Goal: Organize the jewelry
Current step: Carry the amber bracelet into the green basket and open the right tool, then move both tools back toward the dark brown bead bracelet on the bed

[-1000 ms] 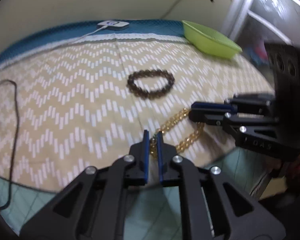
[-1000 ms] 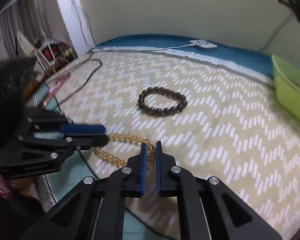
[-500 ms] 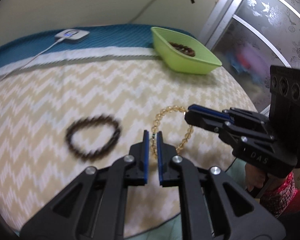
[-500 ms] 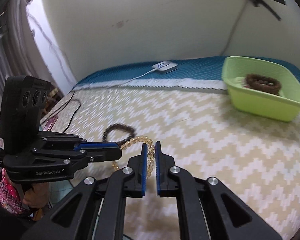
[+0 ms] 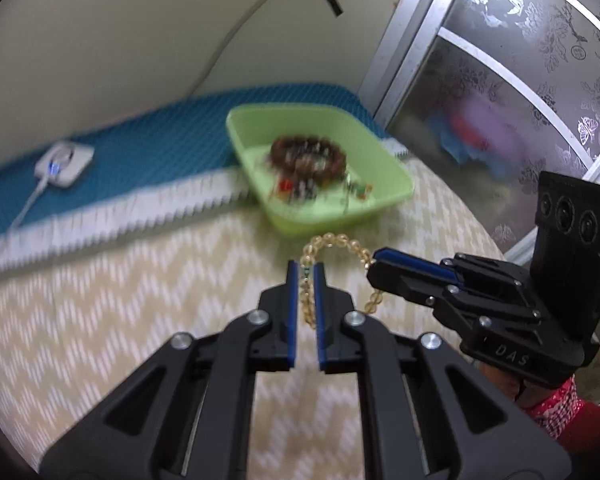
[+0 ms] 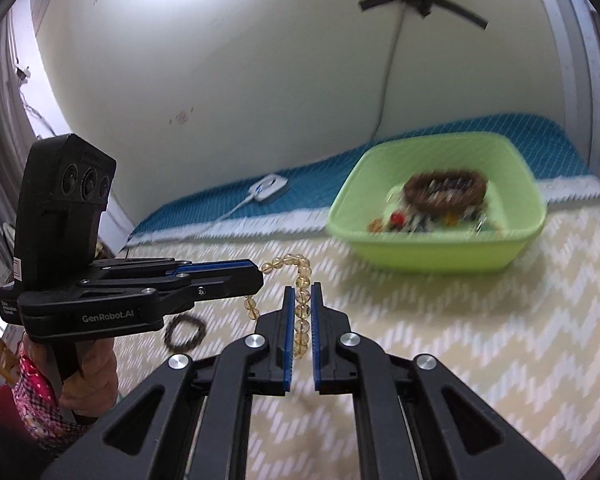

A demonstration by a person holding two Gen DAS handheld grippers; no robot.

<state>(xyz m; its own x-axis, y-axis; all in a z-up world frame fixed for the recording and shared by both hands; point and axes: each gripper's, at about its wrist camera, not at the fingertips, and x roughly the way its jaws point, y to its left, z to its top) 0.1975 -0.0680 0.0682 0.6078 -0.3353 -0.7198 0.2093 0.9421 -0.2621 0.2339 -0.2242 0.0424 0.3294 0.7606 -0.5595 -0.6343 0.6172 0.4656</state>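
A strand of yellow beads (image 5: 332, 238) hangs in the air between both grippers, just in front of the green basin (image 5: 320, 224). In the left wrist view my left gripper (image 5: 306, 268) is shut on one part of the strand, and my right gripper (image 5: 376, 266) pinches the other end from the right. The right wrist view shows the right gripper (image 6: 300, 292) shut on the yellow beads (image 6: 300, 280), with the left gripper (image 6: 260, 278) coming in from the left. The basin (image 6: 432, 256) holds a brown bead bracelet (image 6: 444, 190) and small mixed pieces. A dark bracelet (image 6: 184, 332) lies on the zigzag bedspread.
A white charger puck (image 5: 64, 164) with its cable lies on the blue mat behind the bedspread. A frosted glass door (image 5: 520, 80) stands to the right of the bed. A person's hand (image 6: 92, 380) grips the left tool's handle beyond the bed's near edge.
Both grippers have lifted the yellow strand off the bedspread and carried it toward the green basin. The dark bracelet stayed on the bed and has dropped out of the left wrist view.
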